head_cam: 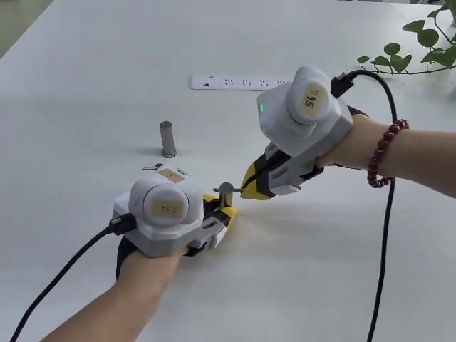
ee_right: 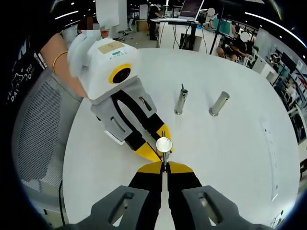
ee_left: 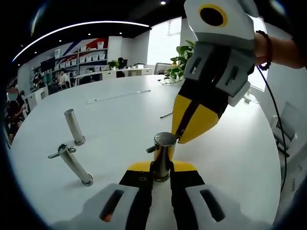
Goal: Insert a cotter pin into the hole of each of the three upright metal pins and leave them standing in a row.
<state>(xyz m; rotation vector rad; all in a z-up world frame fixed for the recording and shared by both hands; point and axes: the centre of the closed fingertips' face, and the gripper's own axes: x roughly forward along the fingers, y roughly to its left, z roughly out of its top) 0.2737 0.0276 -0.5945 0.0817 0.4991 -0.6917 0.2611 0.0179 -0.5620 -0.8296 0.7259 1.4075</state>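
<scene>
One metal pin (ee_left: 73, 162) is already cottered, a second pin (ee_left: 163, 154) is clamped upright by the left gripper (ee_left: 162, 168) while a cotter pin (ee_right: 164, 162) is pinched at its hole by the right gripper (ee_left: 179, 139), and the third pin (ee_left: 74, 125) is left bare.

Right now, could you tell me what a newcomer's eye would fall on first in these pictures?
Two yellow-tipped grippers meet on the white table: the left gripper clamps an upright grey metal pin, while the right gripper, shut, holds a thin cotter pin at its head. Beyond stand a plain steel pin and a second steel pin with a ringed cotter pin already through it.
</scene>
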